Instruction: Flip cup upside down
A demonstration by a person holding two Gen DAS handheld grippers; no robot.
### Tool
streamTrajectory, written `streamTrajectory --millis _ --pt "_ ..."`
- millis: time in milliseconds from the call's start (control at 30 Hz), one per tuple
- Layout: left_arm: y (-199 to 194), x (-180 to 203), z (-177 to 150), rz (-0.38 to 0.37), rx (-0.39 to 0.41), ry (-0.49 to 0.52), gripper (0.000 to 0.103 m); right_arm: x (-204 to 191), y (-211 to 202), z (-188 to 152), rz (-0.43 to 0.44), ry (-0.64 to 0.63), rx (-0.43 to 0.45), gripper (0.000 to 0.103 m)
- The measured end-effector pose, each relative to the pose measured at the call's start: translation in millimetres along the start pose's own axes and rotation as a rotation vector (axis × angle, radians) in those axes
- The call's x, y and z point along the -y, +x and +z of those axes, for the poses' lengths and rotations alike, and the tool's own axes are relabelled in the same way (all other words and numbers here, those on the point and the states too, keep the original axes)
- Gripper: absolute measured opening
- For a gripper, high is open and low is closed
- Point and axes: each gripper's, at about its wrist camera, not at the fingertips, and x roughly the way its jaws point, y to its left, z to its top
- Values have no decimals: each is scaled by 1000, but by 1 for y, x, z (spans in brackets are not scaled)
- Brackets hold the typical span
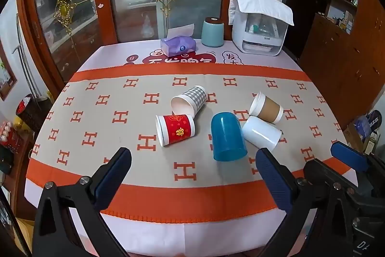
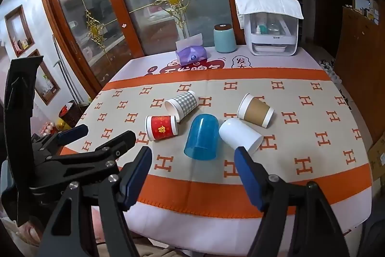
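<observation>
Left wrist view: left claw [image 1: 193, 161] released, blue-padded fingers [image 1: 113, 175] spread wide above the near orange border of the table [image 1: 192, 228], grasping nothing. At the right edge, part of the right claw [image 1: 349, 158], one blue pad showing; spread not readable here. Five cups clustered mid-table on the beige cloth with orange H marks [image 1: 108, 117]. Translucent blue plastic cup [image 1: 227, 136] standing upside down, mouth on the cloth, nearest to the left claw and just beyond its right finger. White paper cup [image 1: 261, 133] on its side, touching the blue cup's right flank. Brown-sleeved paper cup [image 1: 266, 107] on its side just behind the white one. Red paper cup with gold characters [image 1: 174, 129] on its side, left of the blue cup, apart from it. Grey-checked paper cup [image 1: 189, 100] on its side behind the red one, rim touching it. Far end: purple tissue pack [image 1: 178, 46], teal cylindrical canister with dark lid [image 1: 212, 32], white appliance draped with a white cloth [image 1: 261, 25].

Right wrist view: right claw [image 2: 192, 161] released, fingers [image 2: 138, 178] wide apart, grasping nothing, over the near edge of the table [image 2: 216, 223]. Left claw [image 2: 96, 134] at lower left, fingers apart. Blue cup [image 2: 202, 136] inverted, centred just beyond the right claw. White cup [image 2: 240, 134] lying to its right, touching or nearly so; brown-sleeved cup [image 2: 256, 110] beyond. Red cup [image 2: 161, 127] lying left, checked cup [image 2: 182, 105] behind it. Tissue pack [image 2: 191, 53], canister [image 2: 225, 38] and appliance [image 2: 270, 23] at the far end.
</observation>
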Motion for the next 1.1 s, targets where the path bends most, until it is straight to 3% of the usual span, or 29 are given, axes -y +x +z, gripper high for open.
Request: streamTrajectory --millis 1100 --pt "12 -3 -4 -21 -68 -18 101 3 11 -3 45 43 -2 71"
